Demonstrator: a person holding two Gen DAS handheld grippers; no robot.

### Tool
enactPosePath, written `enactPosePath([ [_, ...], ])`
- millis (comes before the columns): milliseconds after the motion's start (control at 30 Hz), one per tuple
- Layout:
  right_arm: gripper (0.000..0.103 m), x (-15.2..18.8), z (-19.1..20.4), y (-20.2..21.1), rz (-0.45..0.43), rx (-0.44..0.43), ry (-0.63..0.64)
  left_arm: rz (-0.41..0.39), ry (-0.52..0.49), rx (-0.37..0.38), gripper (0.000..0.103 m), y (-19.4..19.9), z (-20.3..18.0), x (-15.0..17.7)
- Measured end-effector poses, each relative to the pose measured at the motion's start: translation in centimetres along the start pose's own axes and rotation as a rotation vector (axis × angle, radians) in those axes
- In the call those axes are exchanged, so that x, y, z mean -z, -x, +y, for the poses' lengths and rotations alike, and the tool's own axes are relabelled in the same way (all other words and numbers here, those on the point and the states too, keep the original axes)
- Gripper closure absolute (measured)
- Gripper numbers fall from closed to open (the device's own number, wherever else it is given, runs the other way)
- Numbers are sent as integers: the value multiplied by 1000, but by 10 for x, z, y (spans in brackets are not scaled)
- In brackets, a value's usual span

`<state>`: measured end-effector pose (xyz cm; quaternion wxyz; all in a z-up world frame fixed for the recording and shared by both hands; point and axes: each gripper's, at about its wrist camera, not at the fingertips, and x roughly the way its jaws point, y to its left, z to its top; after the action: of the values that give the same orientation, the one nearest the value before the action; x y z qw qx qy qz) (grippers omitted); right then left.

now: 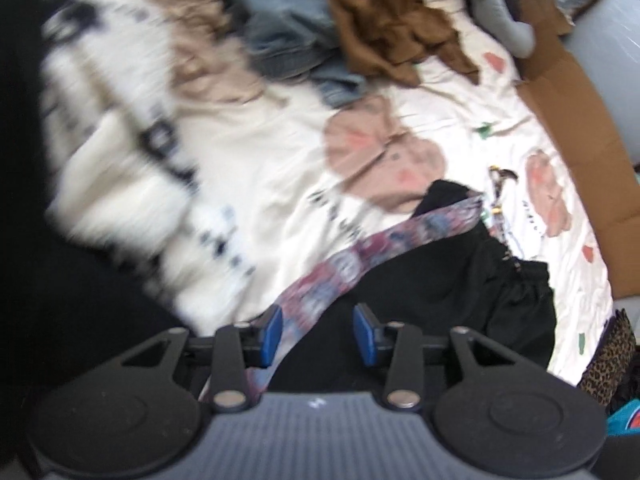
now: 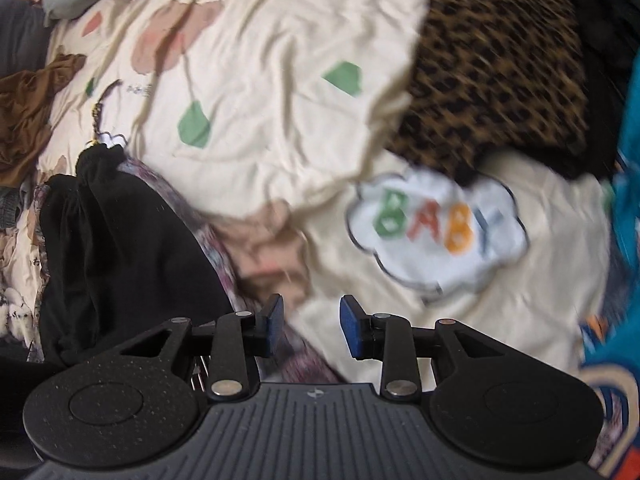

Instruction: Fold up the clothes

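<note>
A soft black garment with a gathered waistband [image 1: 460,280] lies on the bed, over a cream bedsheet printed with pink and green shapes [image 1: 280,152]. In the left wrist view it fills the frame from 6 toward 3 o'clock, and a long patterned band in purple, blue and pink [image 1: 360,252] runs diagonally across it toward 1 o'clock. The left gripper [image 1: 318,332] has its blue pads spread apart; the band passes between them near the left pad, not pinched. The right gripper [image 2: 307,328] is likewise spread wide and holds nothing, hovering over the sheet with the black garment at its 9 o'clock and a white cloud-shaped "BABY" patch [image 2: 436,232] at 1 o'clock.

The black cloth looks light, limp and likely a little slick (it bunches in loose folds), so it should drape and slide rather than hold a crease. The gathered waistband seems the firmest hold, one gripper at each end. The band may snag or trail.

A crumpled brown garment [image 1: 392,24] and a leopard-print cloth [image 2: 492,72] lie well apart.
</note>
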<state>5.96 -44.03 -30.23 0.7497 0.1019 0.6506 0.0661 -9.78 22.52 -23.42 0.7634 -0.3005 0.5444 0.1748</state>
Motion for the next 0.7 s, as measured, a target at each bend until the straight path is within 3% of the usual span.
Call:
enactPosePath([
  [200,65,-31,30,-28,-39,-73,90,-51,-106,67,56,-19,-19,-28],
  [400,65,-63,64,-56,-81,-118,174,-88,-131,140,56,-40,-45,-55],
  [500,65,-77,78,-70,-94,-141,204,-79,-97,193,55,-56,-53,-66],
  [700,65,-102,107,-97,-128,-201,276,-98,-90,272,48,-93,-74,-83],
])
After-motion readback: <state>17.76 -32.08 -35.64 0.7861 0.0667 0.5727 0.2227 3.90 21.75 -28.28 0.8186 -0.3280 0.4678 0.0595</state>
